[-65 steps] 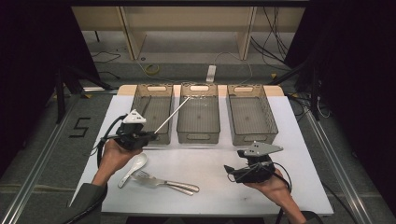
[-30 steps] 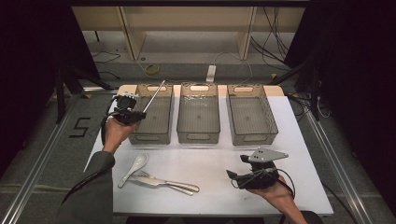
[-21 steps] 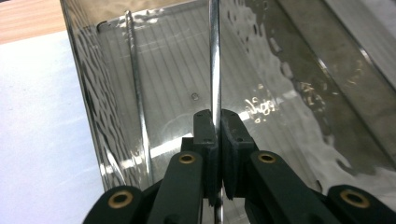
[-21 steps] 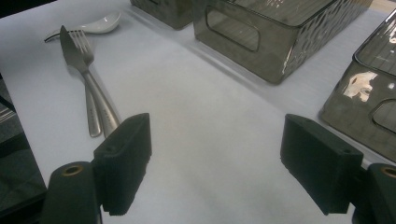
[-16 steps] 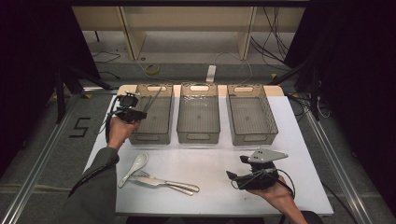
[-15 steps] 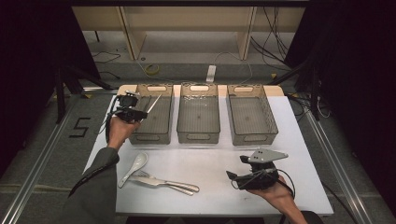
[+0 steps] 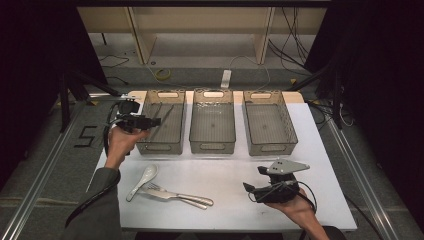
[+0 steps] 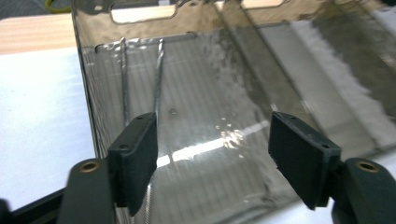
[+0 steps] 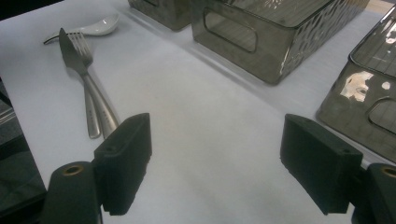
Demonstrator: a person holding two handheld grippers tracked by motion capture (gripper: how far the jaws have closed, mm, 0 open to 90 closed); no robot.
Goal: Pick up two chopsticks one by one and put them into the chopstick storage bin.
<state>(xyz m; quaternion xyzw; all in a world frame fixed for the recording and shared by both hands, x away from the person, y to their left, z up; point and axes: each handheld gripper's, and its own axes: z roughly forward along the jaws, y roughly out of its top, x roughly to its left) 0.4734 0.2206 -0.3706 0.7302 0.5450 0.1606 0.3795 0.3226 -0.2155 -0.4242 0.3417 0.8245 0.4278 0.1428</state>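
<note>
Your left gripper point(image 8: 212, 158) at the high view's upper left has just spread its jaws, nothing between them; the chopsticks point(image 8: 140, 79) lie in the leftmost bin point(image 7: 161, 146). Your right gripper point(image 9: 217, 163), lower right, stands spread and empty.

Right gripper point(image 9: 215, 163) hovers low over the white table point(image 9: 196, 121), jaws wide apart, nothing between them. Knife point(image 9: 81, 74) and fork point(image 9: 88, 100) lie crossed at left beside a spoon point(image 9: 95, 25); smoky bins point(image 9: 275, 32) ahead.
</note>
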